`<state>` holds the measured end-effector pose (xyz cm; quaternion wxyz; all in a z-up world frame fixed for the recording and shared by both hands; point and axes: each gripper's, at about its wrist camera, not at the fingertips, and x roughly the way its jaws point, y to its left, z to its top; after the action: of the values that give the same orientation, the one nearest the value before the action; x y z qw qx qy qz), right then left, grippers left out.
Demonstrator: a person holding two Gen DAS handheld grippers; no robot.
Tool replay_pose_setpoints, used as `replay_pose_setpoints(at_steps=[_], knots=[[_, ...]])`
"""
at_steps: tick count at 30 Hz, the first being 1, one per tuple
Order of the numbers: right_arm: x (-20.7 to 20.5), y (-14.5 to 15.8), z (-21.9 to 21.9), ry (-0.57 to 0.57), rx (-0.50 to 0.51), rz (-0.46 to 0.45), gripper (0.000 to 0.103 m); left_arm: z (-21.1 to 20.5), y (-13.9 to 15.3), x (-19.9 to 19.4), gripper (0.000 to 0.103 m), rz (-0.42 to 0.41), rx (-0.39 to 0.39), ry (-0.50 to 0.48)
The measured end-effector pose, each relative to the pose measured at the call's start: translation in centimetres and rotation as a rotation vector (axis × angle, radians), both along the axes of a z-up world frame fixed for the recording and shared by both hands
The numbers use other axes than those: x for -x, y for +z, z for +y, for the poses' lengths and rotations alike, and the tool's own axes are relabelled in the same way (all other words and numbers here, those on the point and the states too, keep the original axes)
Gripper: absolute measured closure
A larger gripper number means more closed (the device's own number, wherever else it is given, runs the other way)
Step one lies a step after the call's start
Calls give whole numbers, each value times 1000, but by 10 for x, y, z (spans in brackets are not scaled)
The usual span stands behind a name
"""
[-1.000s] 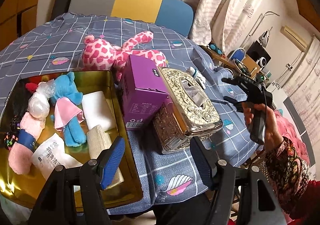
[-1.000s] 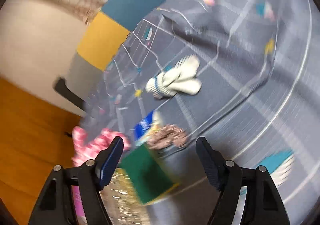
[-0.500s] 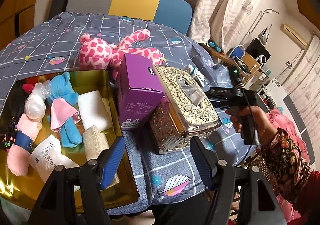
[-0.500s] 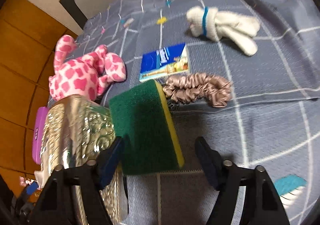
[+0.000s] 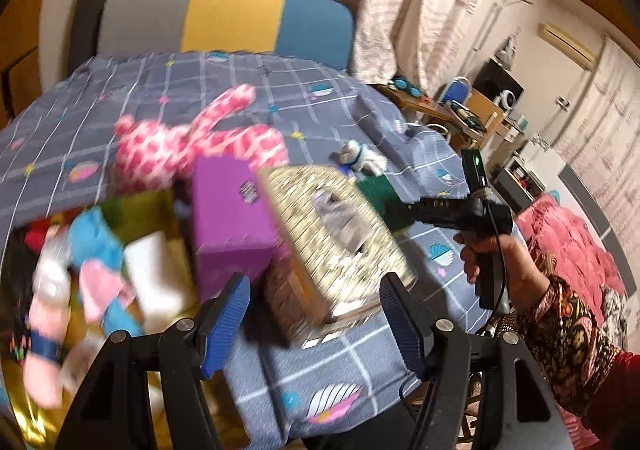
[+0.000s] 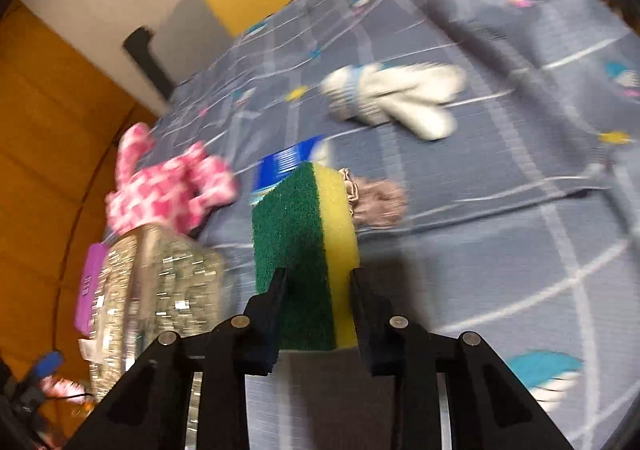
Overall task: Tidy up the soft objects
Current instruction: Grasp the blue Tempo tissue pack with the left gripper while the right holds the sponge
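Observation:
My right gripper (image 6: 318,282) is shut on a green and yellow sponge (image 6: 304,234) and holds it off the blue checked cloth (image 6: 500,250). The sponge also shows in the left wrist view (image 5: 380,193), beside the silver tissue box (image 5: 336,234). My left gripper (image 5: 314,314) is open and empty above the front of the table. A gold tray (image 5: 140,209) at the left holds a blue plush toy (image 5: 96,238), a white block (image 5: 154,274) and other soft things. A pink spotted plush (image 5: 192,145) lies behind it.
A purple box (image 5: 230,217) stands between the tray and the tissue box. On the cloth lie a white glove (image 6: 396,97), a brown scrunchie (image 6: 376,201) and a blue packet (image 6: 292,161). A striped chair back (image 5: 224,17) stands behind the table.
My right gripper has closed on the sponge and lifted it off the cloth. The left gripper has shifted and its view is blurred.

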<state>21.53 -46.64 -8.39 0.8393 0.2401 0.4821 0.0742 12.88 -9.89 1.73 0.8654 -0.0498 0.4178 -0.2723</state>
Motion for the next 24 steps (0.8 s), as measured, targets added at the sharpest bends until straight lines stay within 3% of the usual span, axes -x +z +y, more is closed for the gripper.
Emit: replay_pose_setpoints(at_steps=[3,4,5,7,8,12,15,16,17,24], knots=[[5,2,-17,-49,78,6,67,-20,12,-11,35,-29,-12,-34],[10,6,-21,-76,135,-7,58,-27,16,-14,35,-39,-20,-45],[9,7,-21,-85,166,-16,34,-35,20,-18,35,-50,-28,-60],[11,16,-16,-73,210,-79,7,-49,27,-27,35,-61,-54,-75],[11,20,-10,-56,229,-105,5,-57,31,-33,34,-61,-68,-82],[-1,12,13,24,388,-62,5,-84,42,-54,34,-66,-102,-108],[-9,-5,15,50,434,2,6,-107,44,-72,34,-43,-121,-127],[-9,-11,12,51,437,24,16,-113,44,-77,34,-32,-128,-137],[-9,-16,14,58,421,28,34,-122,43,-82,34,-23,-141,-144],[12,-9,-36,35,278,-2,35,-175,23,-127,33,52,-250,-167]])
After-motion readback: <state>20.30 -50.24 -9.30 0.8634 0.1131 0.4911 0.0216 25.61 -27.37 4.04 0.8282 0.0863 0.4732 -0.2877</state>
